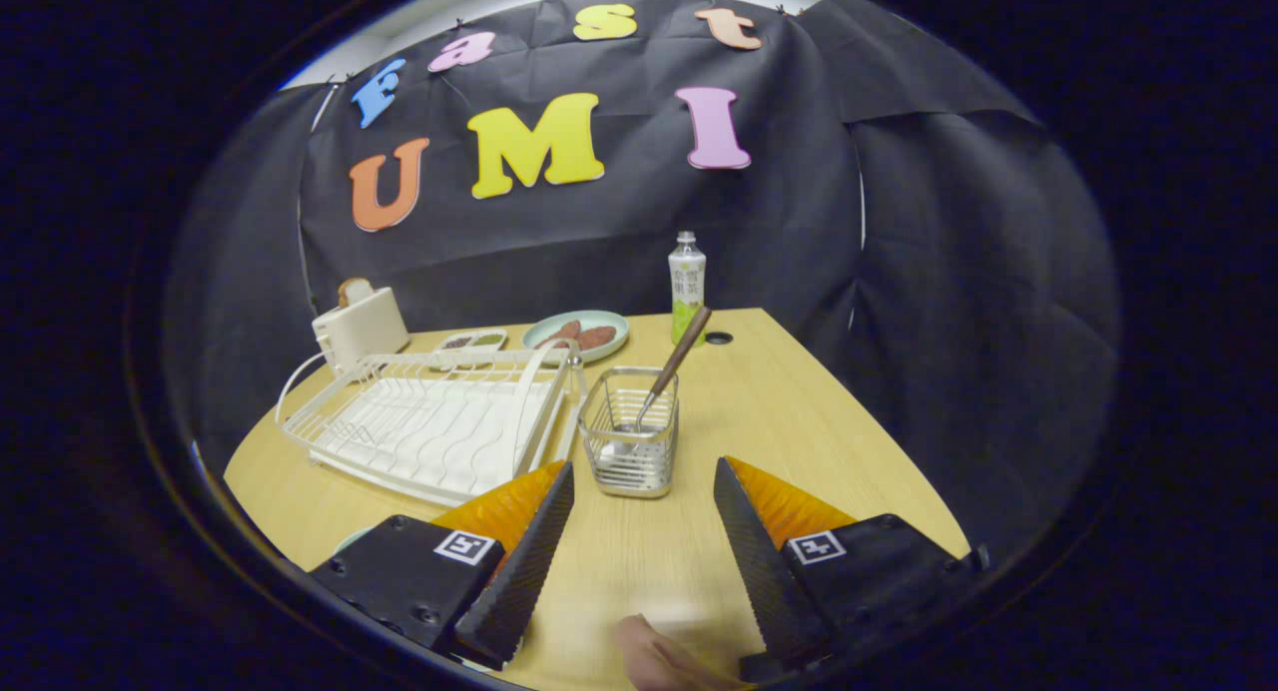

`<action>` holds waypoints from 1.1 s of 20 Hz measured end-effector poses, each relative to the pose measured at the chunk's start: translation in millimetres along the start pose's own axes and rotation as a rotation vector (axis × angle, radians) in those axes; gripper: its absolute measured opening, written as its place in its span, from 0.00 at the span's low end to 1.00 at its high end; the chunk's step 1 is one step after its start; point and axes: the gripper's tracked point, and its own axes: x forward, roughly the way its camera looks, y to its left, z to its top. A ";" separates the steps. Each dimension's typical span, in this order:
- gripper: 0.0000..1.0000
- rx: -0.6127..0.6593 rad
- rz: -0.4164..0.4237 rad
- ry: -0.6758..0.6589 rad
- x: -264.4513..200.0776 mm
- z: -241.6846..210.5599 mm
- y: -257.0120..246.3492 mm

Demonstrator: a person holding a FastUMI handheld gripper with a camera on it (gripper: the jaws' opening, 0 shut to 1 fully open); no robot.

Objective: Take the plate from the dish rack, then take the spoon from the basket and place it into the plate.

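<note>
Spoon [671,367] first: it stands tilted in the wire basket [631,441], bowl end down inside the mesh and its brown handle leaning up and away toward the bottle [686,287] at the back of the counter [799,421]. That basket sits just ahead of the claw [644,506], roughly in line with the gap between the two fingers but beyond their tips, touching neither. The claw is spread wide, holding nothing, with bare wood showing between the fingers. A bit of a person's hand [659,661] shows low down between the finger bases.

Just beside the basket stands the white dish rack [429,416], its slots holding no dish that I can make out. A pale rounded edge peeks out by the near finger at the rack's side; it is too hidden to tell what it is.

Farther back, a white toaster [359,327] with a slice of bread poking up stands behind the rack. Near it lies a small tray [472,341] with dark bits in it, and next to that a pale green plate [577,334] carrying reddish-brown food. The bottle, with a green and white label, stands upright near a small dark hole [718,339] in the wood.
</note>
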 end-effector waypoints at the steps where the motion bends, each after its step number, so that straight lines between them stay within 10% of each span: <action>1: 0.91 0.010 0.019 -0.022 11.3 8.0 -0.4; 15: 0.89 0.002 0.028 -0.056 157.2 68.1 -29.2; 19: 0.77 0.013 0.021 -0.055 168.9 69.4 -23.2; 22: 0.47 -0.015 0.031 -0.028 170.4 62.4 -15.2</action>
